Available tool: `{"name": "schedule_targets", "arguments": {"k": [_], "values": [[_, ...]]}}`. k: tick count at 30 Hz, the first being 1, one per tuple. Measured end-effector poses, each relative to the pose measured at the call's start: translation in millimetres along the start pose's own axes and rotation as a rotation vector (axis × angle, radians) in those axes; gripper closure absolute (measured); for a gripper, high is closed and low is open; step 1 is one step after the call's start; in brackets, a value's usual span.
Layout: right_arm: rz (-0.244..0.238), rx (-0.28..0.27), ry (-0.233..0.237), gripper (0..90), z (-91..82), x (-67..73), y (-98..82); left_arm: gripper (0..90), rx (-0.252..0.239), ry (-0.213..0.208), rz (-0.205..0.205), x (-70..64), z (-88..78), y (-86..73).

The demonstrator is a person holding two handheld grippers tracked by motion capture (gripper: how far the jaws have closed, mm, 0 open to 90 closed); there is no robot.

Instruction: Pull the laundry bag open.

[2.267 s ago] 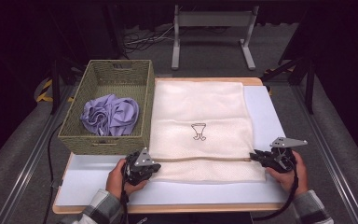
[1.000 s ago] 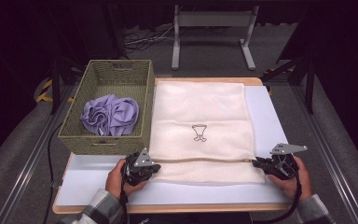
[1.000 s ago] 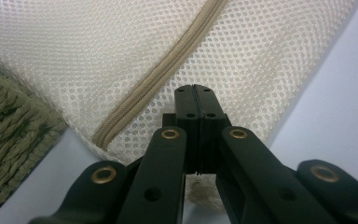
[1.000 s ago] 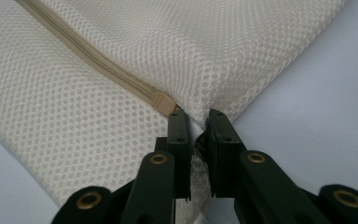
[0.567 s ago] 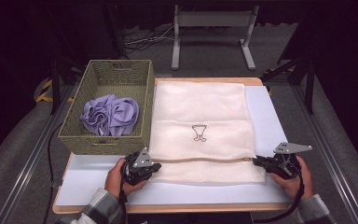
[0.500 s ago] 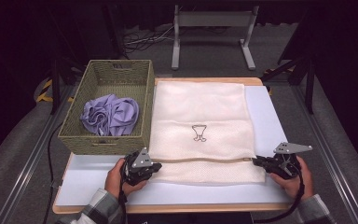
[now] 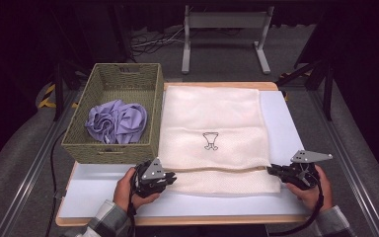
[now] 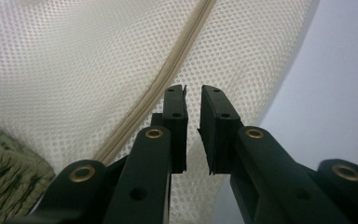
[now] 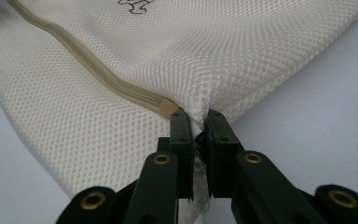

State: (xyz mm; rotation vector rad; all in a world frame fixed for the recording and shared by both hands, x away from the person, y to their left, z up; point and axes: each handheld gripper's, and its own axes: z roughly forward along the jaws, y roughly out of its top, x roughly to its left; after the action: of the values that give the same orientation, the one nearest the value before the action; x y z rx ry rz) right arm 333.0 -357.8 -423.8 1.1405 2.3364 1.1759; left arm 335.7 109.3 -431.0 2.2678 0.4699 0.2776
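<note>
The table is a flat white board with a pale wooden edge, smooth and bare under both hands. Spread across it, between the two tools, lies the mesh bag: a large cream rectangle of fine, evenly perforated netting, soft and slightly rumpled, with a small dark printed emblem near its middle and a tan zip band running across it. Beyond the left hand-held gripper stands a rectangular woven basket of olive-green fibre, its weave coarse and ridged, holding a crumpled lilac cloth with a soft sheen.

The right hand-held gripper is clamped on the near right corner of the mesh bag, right where the zip band ends; its black jaws pinch a gathered tuck of netting between them. The left hand-held gripper sits at the bag's near left corner, its jaws having just been opening; they stand a narrow gap apart with the mesh lying beyond and beneath them, nothing pressed between the pads.
</note>
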Motion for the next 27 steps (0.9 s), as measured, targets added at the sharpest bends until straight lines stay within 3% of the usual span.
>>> {"name": "schedule_targets", "arguments": {"k": [4,11,18,27], "values": [[-0.001,-0.005,0.001,83.2,-0.5,0.6,0.4,78.8,-0.006,-0.016,0.003,-1.1,4.3,8.0],[-0.005,-0.017,0.001,83.2,-2.4,2.4,0.8,82.5,0.001,-0.077,0.046,-8.7,20.4,28.9],[-0.015,-0.034,0.001,83.3,-4.8,4.7,1.8,88.8,0.03,-0.135,0.105,-25.7,52.9,59.0],[-0.035,-0.044,0.008,83.2,-6.8,9.7,4.3,90.0,0.058,-0.179,0.144,-38.4,78.2,87.7]]}}
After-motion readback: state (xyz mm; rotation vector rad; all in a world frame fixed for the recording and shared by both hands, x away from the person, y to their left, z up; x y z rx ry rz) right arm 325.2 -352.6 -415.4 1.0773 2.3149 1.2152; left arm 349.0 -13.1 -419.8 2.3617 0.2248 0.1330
